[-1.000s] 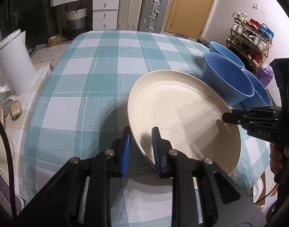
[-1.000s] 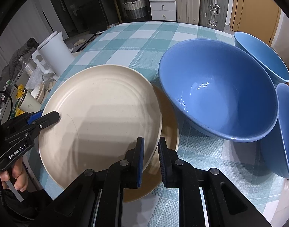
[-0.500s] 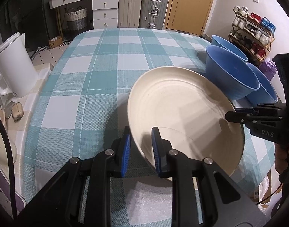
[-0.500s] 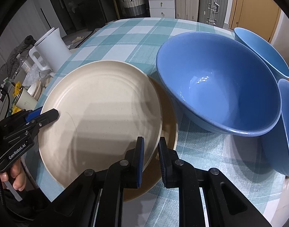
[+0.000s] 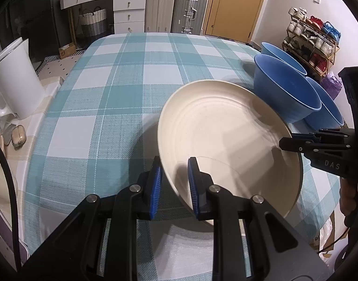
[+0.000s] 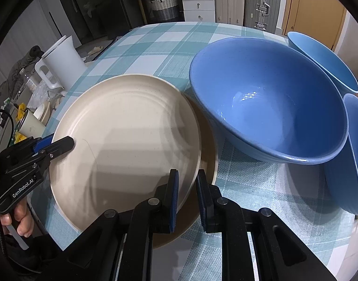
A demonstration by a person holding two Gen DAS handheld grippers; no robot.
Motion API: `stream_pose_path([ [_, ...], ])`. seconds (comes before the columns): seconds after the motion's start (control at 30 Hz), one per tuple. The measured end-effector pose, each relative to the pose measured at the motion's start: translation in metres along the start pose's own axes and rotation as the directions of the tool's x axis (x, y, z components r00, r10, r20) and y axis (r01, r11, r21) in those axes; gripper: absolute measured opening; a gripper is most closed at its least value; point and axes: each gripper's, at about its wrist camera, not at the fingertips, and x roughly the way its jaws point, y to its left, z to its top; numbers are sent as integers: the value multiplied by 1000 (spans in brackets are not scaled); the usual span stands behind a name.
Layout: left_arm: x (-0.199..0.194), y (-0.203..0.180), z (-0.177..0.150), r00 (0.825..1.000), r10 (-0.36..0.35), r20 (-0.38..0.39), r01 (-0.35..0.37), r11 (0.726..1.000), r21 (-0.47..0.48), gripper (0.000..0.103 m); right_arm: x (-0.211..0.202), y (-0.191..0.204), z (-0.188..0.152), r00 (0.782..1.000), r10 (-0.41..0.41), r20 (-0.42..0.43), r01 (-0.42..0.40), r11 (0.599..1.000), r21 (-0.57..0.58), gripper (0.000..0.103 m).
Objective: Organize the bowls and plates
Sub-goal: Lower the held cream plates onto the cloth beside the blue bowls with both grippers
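One white kettle (image 6: 62, 63) stands at the tabletop (image 5: 132, 82) edge. The left hand-held gripper (image 5: 174, 182) and right hand-held gripper (image 6: 187, 196) each clamp the rim of the upper cream plate (image 6: 125, 145), over a second plate (image 6: 209, 147). Three blue bowls: large (image 6: 272, 100), far (image 6: 324, 58), right (image 6: 352, 152).

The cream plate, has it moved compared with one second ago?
Yes. In the right wrist view the cream plate now covers more of the plate beneath, nearer the big blue bowl.
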Motion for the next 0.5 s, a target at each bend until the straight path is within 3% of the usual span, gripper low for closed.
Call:
stream_pose_path([
  [0.5,4,-8,-3,999,36,-8,-36,999,40,19,-11,-5,-5,1000,10,19,-10,1000,8,17],
])
